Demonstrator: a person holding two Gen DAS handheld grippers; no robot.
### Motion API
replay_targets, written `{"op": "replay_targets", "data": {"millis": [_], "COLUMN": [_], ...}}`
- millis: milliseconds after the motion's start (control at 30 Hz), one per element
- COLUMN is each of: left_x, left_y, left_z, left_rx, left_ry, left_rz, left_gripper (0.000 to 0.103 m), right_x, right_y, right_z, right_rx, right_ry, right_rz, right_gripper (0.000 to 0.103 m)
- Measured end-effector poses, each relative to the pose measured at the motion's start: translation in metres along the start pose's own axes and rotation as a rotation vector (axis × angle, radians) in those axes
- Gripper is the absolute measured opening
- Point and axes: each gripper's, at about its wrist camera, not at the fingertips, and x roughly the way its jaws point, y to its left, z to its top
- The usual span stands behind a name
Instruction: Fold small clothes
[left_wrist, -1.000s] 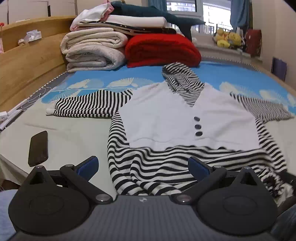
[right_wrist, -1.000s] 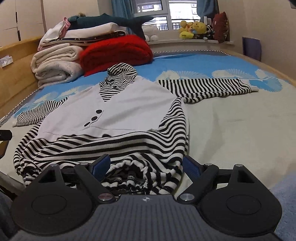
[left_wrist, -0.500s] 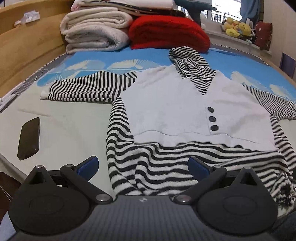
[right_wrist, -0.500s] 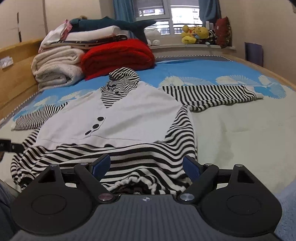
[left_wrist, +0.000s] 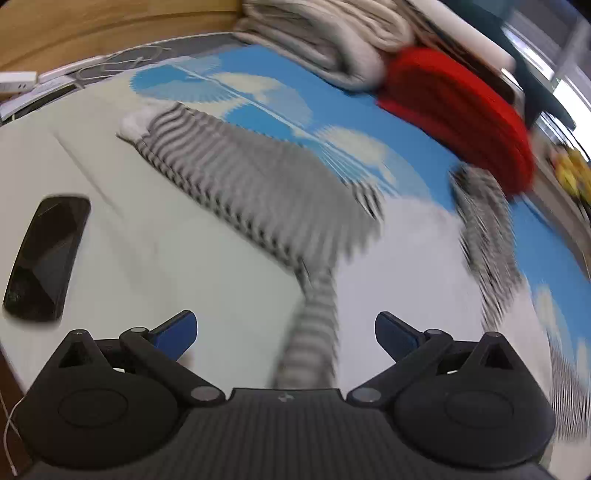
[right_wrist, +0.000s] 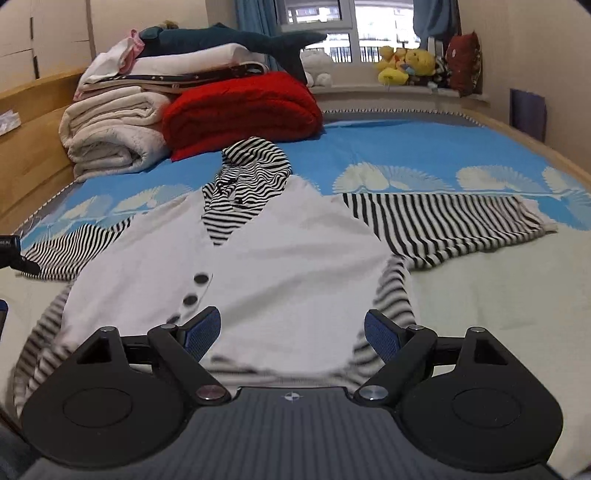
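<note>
Small knit hooded top (right_wrist: 280, 266), white front panel with three dark round buttons, black-and-white striped hood, sleeves and hem, lies flat face-up on the bed (right_wrist: 498, 314), sleeves spread to both sides. Bedcover smooth, pale cream near, blue with white fan shapes farther back. Right hand-held gripper (right_wrist: 291, 332) hovers over the top's lower front, blue-padded jaws spread wide, nothing gripped. Left hand-held gripper (left_wrist: 286, 332) released too, jaws wide apart above the striped side edge by the left sleeve (left_wrist: 240, 177); that view is motion-blurred. Flat black glossy phone (left_wrist: 46, 258) lies on the cream part, left of the sleeve. Behind: rolled cream fleece blankets (right_wrist: 110, 133), folded red ribbed knit blanket (right_wrist: 243, 110), wooden bed frame (right_wrist: 33, 147), window with blue curtains, yellow plush toys (right_wrist: 406, 64) on the sill.
</note>
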Motion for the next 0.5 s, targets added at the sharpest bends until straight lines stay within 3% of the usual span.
{"op": "replay_targets", "data": {"millis": [167,367,433,500], "left_x": [0.066,0.137,0.144,0.148], "left_y": [0.040,0.107,0.124,0.136], "left_z": [0.070,0.108,0.120,0.133], "left_rx": [-0.204,-0.503,-0.571,-0.616], "left_ry": [-0.006,0.043,-0.004,-0.040], "left_rz": [-0.006,-0.059,-0.065,-0.049], "left_gripper": [0.103,0.102,0.102,0.102], "right_x": [0.048,0.108,0.121,0.125], "right_y": [0.000,-0.016,-0.026,-0.038], "right_z": [0.043,0.070,0.074,0.076], "right_rx": [0.023,-0.005,0.023,0.091], "right_ry": [0.008,-0.058,-0.013,0.004], "right_rz": [-0.007,-0.131,-0.164,-0.136], "right_gripper": [0.086,0.086,0.086,0.086]}}
